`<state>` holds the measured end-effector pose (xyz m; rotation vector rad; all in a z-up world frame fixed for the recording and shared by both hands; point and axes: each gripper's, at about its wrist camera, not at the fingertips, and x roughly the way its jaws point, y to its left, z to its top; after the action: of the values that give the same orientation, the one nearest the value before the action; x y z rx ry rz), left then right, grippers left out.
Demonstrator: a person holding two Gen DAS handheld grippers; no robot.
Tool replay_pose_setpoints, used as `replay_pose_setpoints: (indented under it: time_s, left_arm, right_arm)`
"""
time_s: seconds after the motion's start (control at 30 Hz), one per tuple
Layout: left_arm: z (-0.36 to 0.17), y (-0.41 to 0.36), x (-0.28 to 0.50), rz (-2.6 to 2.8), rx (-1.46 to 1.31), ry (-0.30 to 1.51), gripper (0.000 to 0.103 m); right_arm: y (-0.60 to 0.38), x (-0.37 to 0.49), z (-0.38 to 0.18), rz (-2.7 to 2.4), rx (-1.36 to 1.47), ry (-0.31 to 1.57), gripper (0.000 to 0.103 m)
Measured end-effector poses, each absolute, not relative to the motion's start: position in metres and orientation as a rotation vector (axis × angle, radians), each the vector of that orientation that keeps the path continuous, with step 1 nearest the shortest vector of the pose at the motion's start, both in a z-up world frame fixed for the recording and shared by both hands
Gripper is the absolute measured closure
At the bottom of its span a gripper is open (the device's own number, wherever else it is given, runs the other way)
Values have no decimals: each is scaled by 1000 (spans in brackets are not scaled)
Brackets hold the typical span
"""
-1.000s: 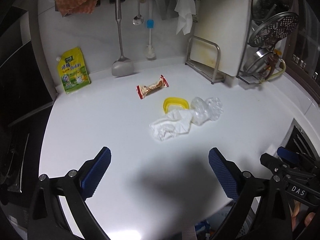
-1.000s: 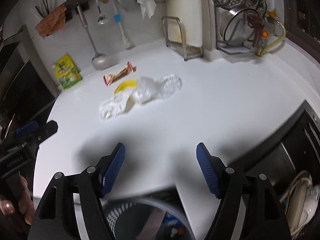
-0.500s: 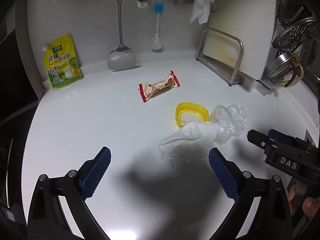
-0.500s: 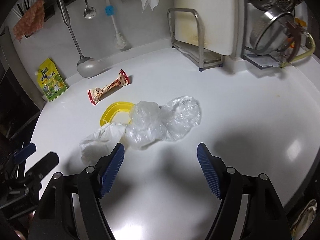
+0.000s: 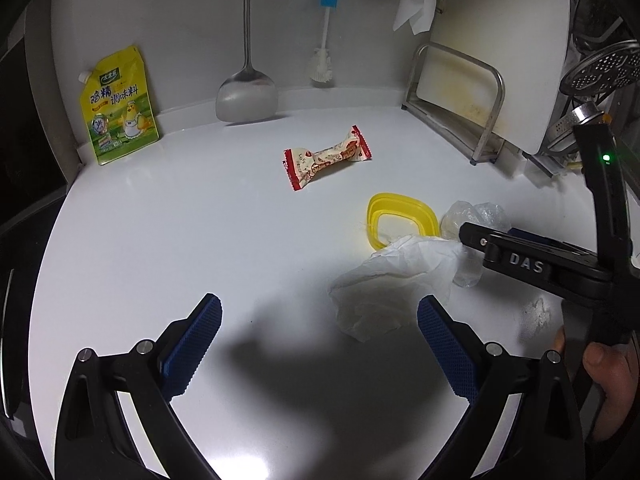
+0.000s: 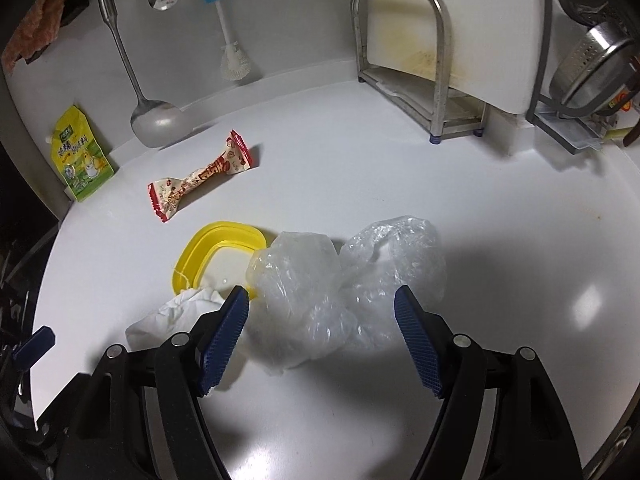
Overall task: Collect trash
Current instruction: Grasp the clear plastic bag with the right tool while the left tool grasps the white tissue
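On the white counter lie a red and white snack wrapper, a yellow plastic ring, a crumpled white tissue and a clear plastic bag. My left gripper is open, just short of the tissue, which lies by its right finger. My right gripper is open with the clear bag between its fingers; it also shows in the left wrist view. The wrapper, ring and tissue show in the right wrist view too.
A yellow seasoning pouch leans on the back wall at left. A spatula, spoon and brush hang there. A steel rack with a cutting board and a dish rack stand at right.
Both grippers have moved forward over the counter toward the trash. The right gripper now straddles the clear bag; the left has closed in on the tissue.
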<state>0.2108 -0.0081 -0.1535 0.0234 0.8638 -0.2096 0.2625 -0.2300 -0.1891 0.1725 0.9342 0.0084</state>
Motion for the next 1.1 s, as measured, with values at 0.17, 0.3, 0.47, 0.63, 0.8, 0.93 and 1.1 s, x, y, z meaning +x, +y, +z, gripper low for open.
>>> replay_pose_setpoints:
  time_s: [0.17,0.3,0.47,0.63,0.8,0.93,1.1]
  left_arm:
    - [-157,-11,214,-218,18,876,7]
    - [-159,-17,218,-232,22,884,7]
    - [-162,-24,223,-245,11,897,7]
    - [-164,-34,229,-256,8,903,7]
    - [-171,-48,235,-262,20,912,7]
    - [-182,-59,245,-236,61,936,7]
    - [-194,-65,253,-232,57,977,8]
  right_arm:
    - [-226,269,-192,15,159,925,32]
    - [-223,270,-193,68,162,927,62]
    - [-227,266,-187,101,184,916,82]
    - [-245,246,-175,72,223,876,85]
    - [-270,215,-163,17,281,853,85]
    - [-282,178,-162,-22,297,866,85]
    - [-293,140,-166,-57,332,900,85]
